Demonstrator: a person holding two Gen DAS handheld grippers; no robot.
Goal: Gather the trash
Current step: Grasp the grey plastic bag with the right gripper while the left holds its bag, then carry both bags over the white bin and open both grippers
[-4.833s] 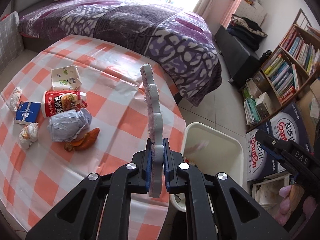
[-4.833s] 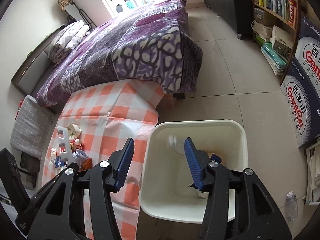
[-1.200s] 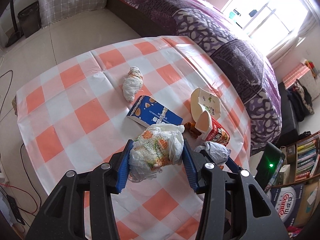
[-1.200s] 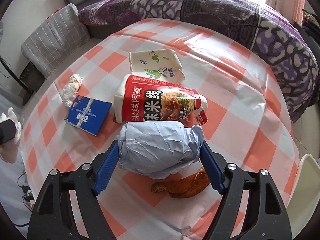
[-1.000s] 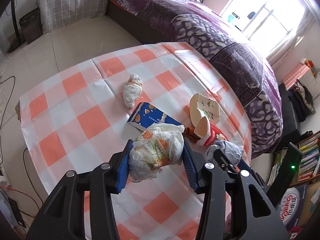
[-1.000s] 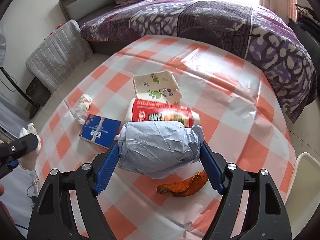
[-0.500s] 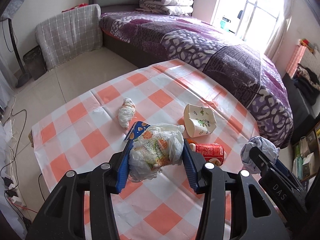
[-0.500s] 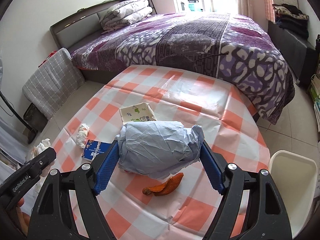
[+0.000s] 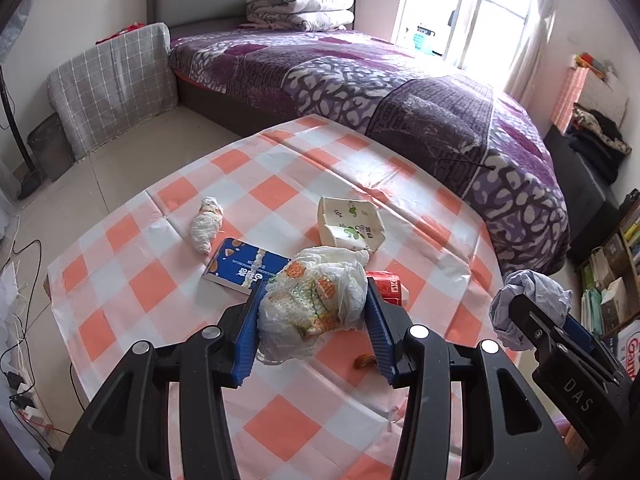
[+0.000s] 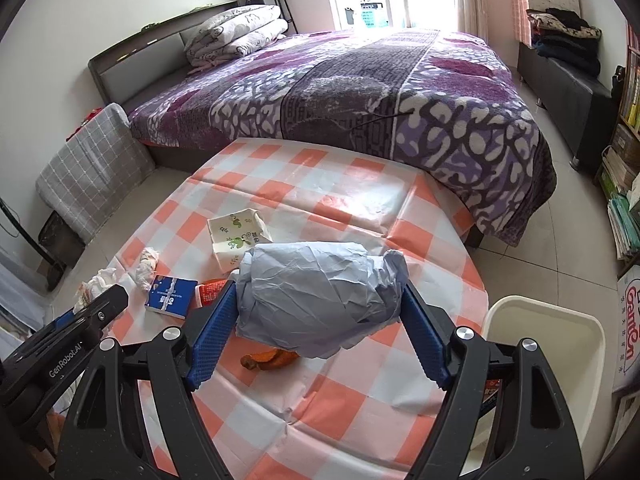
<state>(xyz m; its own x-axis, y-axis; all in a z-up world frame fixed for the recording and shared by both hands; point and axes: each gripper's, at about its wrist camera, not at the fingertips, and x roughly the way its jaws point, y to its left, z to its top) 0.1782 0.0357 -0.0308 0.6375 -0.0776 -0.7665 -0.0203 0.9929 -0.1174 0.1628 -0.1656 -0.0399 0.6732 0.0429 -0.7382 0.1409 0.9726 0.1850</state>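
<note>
My left gripper (image 9: 312, 320) is shut on a crumpled white plastic bag (image 9: 316, 304) with orange and green print, held above the checked table (image 9: 132, 280). My right gripper (image 10: 316, 316) is shut on a crumpled pale blue paper wad (image 10: 316, 292), also lifted above the table; this wad shows at the right of the left wrist view (image 9: 528, 300). On the table lie a white paper box (image 9: 350, 224), a blue packet (image 9: 246, 266), a red packet (image 9: 386, 286), a small white wad (image 9: 206, 224) and an orange peel (image 10: 270, 358). The white bin (image 10: 548, 344) stands by the table's right edge.
A purple bed (image 10: 360, 88) lies behind the table. A grey checked cushion (image 9: 112, 84) leans at the left. Bookshelves (image 10: 626, 184) and boxes line the right wall. Cables run on the floor at the left (image 9: 16, 360).
Both grippers have lifted higher and pulled back from the table with their loads. The table looks smaller and the bin has come into the right wrist view.
</note>
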